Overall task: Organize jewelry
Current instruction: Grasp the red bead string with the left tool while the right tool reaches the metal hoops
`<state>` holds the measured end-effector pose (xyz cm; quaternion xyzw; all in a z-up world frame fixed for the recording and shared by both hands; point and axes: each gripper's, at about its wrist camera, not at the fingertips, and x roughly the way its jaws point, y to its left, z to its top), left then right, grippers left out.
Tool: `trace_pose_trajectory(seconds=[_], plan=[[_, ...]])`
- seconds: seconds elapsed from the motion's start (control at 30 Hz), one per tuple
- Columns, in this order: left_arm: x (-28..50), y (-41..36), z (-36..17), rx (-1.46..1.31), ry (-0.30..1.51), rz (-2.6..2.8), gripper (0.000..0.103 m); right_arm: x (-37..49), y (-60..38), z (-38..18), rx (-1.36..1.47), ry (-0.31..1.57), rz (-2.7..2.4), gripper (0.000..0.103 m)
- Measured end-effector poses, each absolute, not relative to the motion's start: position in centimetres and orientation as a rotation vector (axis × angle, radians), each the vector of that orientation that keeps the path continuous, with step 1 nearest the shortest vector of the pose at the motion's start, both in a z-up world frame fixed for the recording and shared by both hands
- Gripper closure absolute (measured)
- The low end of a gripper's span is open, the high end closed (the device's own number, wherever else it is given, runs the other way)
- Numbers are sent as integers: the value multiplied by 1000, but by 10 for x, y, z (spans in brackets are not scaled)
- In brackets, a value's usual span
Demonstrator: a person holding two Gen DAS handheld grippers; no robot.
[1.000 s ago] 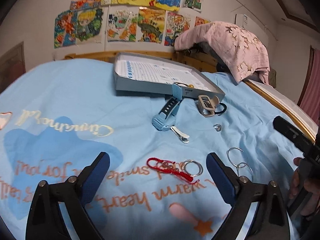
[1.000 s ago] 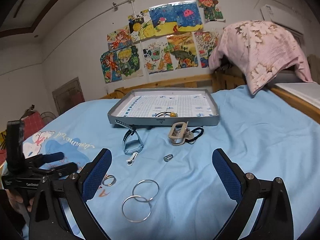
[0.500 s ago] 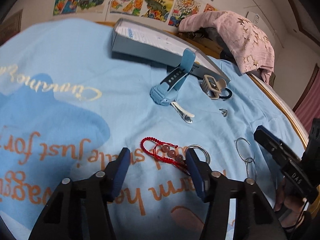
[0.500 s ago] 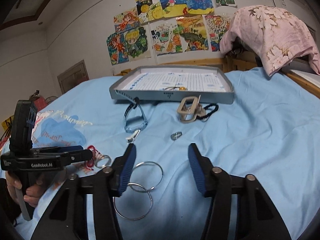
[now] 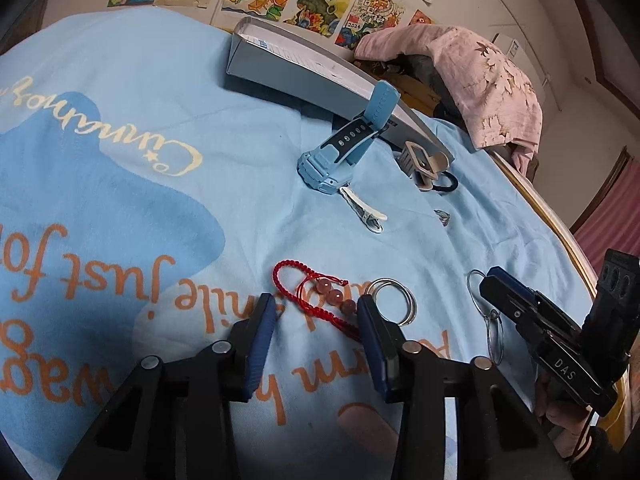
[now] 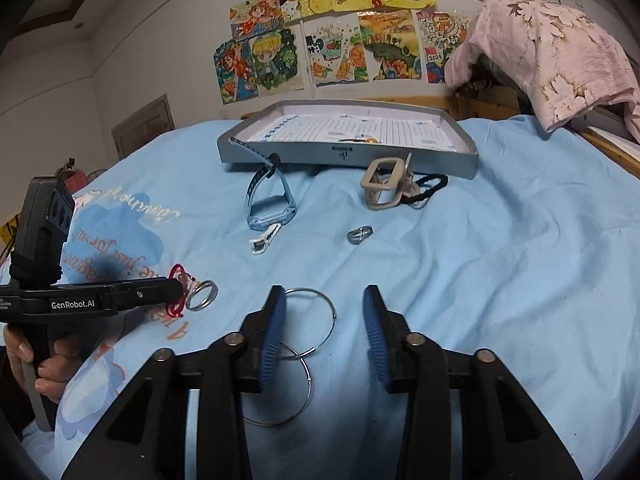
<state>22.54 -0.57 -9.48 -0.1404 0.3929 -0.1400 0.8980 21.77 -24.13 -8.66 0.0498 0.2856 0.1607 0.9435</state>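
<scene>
Your left claw (image 5: 316,320): jaws closing, red beaded bracelet (image 5: 320,298) between pads, not yet pinched. Your right claw (image 6: 324,320): jaws closing, 2 linked wire hoops (image 6: 308,328) partly between pads, no contact. Both items lie flat on blue bedsheet (image 6: 500,260). Grey tray (image 6: 348,152) farther back.

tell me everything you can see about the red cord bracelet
The red braided cord bracelet lies flat on the light blue bedsheet, its thin cord looped and doubled over, with three rounded pinkish-brown beads strung in a row. The left gripper straddles its near end, jaws closing with the cord between them, not visibly pinched yet. A small silver double ring lies just beside the bracelet. In the right wrist view most of it hides behind the left gripper.
</scene>
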Motion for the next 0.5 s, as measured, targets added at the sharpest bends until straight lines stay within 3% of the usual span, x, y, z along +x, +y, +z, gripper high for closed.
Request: trace_pose_trajectory(seconds=[0.27,0.4,0.5], plan=[[228,-4,-98,-310,824,-301,74,222,-244,-95,130,640,320,74],[229,-3,-99,-313,830,-297,87,223,-246,-97,143,654,320,78],[229,0,-101,-325,830,-286,91,225,-248,-99,165,667,328,84]])
